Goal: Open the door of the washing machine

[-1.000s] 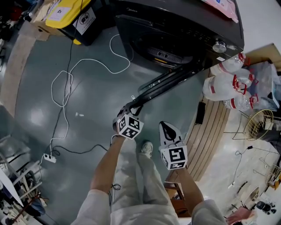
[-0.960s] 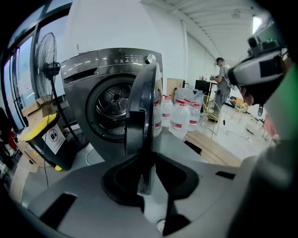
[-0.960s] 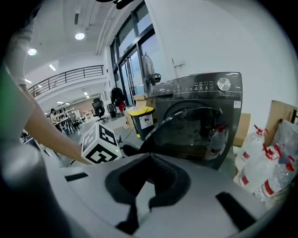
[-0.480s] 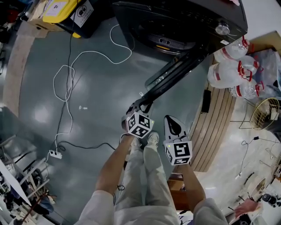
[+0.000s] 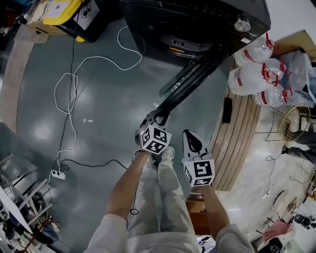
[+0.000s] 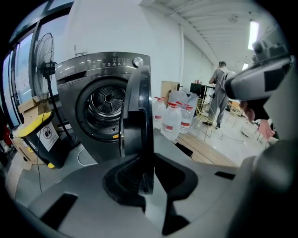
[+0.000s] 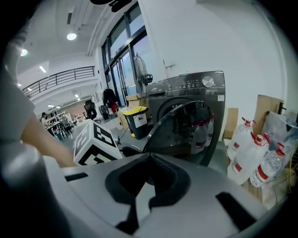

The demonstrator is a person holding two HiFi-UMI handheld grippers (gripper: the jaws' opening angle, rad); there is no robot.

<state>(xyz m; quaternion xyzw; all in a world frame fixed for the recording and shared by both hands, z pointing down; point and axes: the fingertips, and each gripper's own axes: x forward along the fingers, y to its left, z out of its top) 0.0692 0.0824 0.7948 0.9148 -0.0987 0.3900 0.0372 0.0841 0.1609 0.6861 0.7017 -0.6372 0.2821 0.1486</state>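
Note:
The dark washing machine (image 5: 197, 24) stands at the top of the head view, its round door (image 5: 190, 79) swung far out toward me. My left gripper (image 5: 157, 116) is shut on the door's free edge. In the left gripper view the door's rim (image 6: 139, 116) runs between the jaws of the left gripper (image 6: 145, 183), which have just been closing on it, and the drum (image 6: 107, 104) shows behind. My right gripper (image 5: 191, 138) hangs just right of the left one, shut and holding nothing. The right gripper view shows the door's glass (image 7: 186, 125) ahead of the right gripper (image 7: 148, 186).
Large water bottles (image 5: 256, 74) stand right of the machine, beside wooden planks (image 5: 242, 133) and a fan (image 5: 291, 131). A white cable (image 5: 74, 84) loops over the grey floor to a power strip (image 5: 57, 174). A yellow-lidded bin (image 5: 74, 15) sits at top left. My shoes (image 5: 167, 154) are below the grippers.
The door has swung wider open with the left gripper on its edge. The right gripper has drifted along beside it, still holding nothing.

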